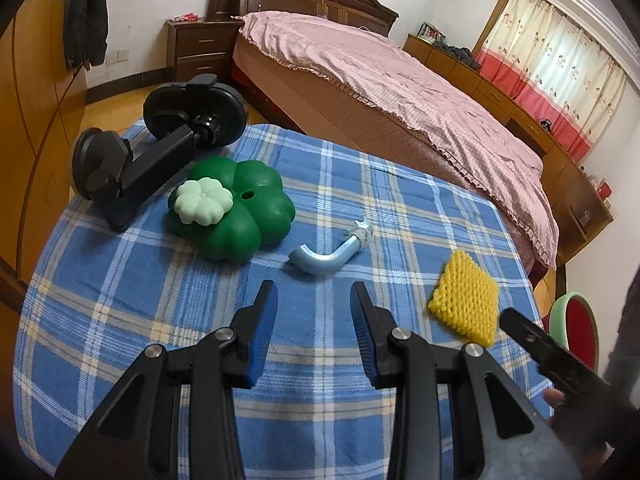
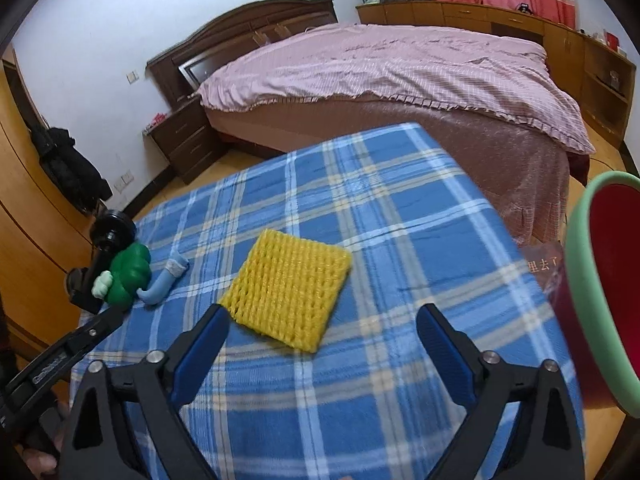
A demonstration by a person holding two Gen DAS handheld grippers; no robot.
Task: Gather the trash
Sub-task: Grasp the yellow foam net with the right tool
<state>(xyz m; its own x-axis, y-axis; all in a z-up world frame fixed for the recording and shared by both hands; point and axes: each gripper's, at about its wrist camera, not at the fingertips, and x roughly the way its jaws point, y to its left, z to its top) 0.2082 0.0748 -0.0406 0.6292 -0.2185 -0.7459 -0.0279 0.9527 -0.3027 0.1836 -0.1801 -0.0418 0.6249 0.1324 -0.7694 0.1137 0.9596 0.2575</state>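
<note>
The right claw (image 2: 322,322) stands wide and empty above the plaid-covered worktop (image 2: 380,216), its left pad at the near corner of the yellow foam net (image 2: 287,296). The left claw (image 1: 313,298) is narrower, also empty, short of the bent blue tube (image 1: 320,261). A green-rimmed red bin (image 2: 608,292) stands off the worktop's right edge; the bed (image 2: 400,72) lies beyond.

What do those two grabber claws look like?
Both look alike. The left gripper and the right gripper each have two black plastic arms joined by round silver bolts, ending in fingers with ribbed blue pads. No cables show.
</note>
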